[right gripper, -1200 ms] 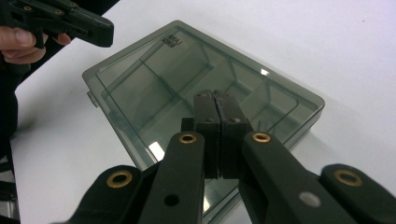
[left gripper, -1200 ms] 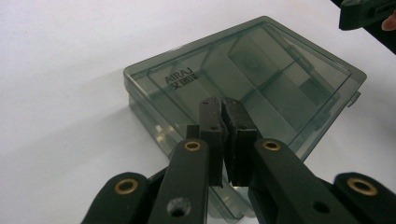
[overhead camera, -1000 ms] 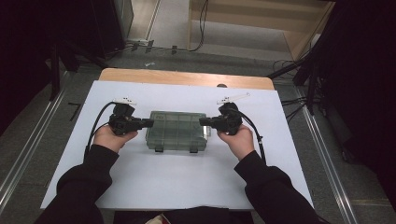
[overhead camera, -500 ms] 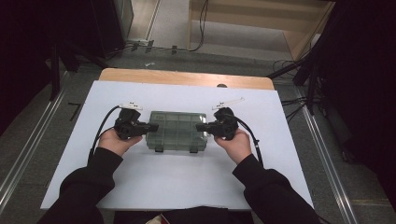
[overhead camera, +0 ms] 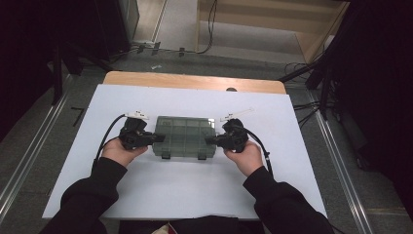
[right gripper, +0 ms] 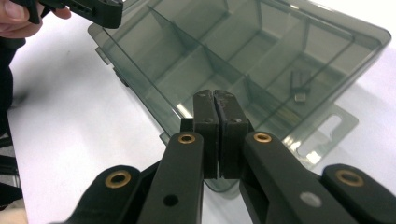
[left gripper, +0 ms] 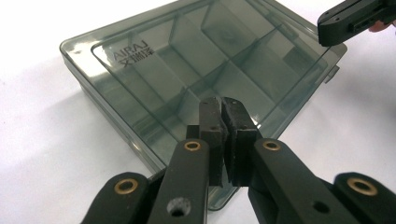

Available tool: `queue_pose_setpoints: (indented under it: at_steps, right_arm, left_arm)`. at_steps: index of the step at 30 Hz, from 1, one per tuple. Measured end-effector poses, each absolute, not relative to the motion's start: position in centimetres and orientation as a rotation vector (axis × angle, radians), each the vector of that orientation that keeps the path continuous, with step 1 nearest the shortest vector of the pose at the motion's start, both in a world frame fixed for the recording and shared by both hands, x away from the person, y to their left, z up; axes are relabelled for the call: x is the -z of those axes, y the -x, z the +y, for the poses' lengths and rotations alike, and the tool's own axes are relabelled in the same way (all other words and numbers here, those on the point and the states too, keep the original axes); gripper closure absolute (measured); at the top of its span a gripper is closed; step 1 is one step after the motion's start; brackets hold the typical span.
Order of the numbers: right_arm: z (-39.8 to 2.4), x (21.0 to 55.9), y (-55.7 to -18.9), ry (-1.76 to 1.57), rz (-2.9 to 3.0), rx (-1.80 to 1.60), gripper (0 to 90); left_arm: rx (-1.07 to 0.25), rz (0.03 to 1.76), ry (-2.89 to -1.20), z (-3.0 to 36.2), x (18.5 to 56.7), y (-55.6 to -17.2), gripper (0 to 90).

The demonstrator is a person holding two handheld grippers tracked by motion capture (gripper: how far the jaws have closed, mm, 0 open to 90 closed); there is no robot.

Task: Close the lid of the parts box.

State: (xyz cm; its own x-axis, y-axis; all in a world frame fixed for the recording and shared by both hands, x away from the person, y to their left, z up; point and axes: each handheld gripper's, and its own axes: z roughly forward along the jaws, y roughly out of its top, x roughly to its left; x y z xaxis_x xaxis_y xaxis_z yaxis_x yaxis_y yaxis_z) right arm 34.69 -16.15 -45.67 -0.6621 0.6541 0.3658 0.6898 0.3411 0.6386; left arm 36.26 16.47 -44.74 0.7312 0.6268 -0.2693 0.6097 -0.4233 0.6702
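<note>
in the high view, a smoky-grey translucent compartment box (overhead camera: 185,136) lies flat on the white tabletop (overhead camera: 195,190), a little toward the far side, its lid closed and 2 dark latches on the near edge. the left gripper (overhead camera: 155,139) meets its left end and the right gripper (overhead camera: 208,140) its right end, each in a hand; both pairs of jaws are pressed together with nothing between them.

the left gripper view adds raised lettering near a lid corner, the inner dividers, and its own closed tips (left gripper: 223,114) over the box's edge (left gripper: 140,93), with the other gripper (left gripper: 355,21) at the far corner.

the right gripper view has a small dark item (right gripper: 299,85) lying in 1 compartment and a clear hang tab (right gripper: 327,133) jutting from the box (right gripper: 243,42), with its jaws (right gripper: 215,109) closed.
</note>
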Motion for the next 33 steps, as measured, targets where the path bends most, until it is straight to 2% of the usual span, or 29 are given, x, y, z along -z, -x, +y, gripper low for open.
queue_pose_setpoints:
  at_steps: [8,20,25,28,30,33]
  right_arm:
    - [-15.7,46.6,-34.6,1.265,-2.627,1.141,87.0]
    - [-15.1,47.2,-34.4,1.193,-2.611,1.220,86.7]
    - [-15.4,47.4,-34.7,1.191,-2.545,1.230,83.2]
    - [-15.5,47.3,-34.8,1.181,-2.522,1.230,74.4]
    - [-15.6,47.0,-34.7,1.194,-2.532,1.230,66.5]
    - [-16.0,46.6,-34.6,1.220,-2.536,1.248,59.7]
  left_arm:
    - [-0.003,0.936,-2.162,16.2,45.9,-36.4,87.5]
    - [0.008,0.896,-2.140,16.2,46.2,-36.3,83.2]
    - [0.066,0.915,-2.105,16.0,46.2,-36.4,72.0]
    - [0.098,0.932,-2.091,15.9,46.1,-36.3,61.9]
    - [0.076,0.933,-2.098,15.8,45.9,-36.1,55.5]
    - [0.066,0.920,-2.106,15.5,45.9,-35.9,47.9]
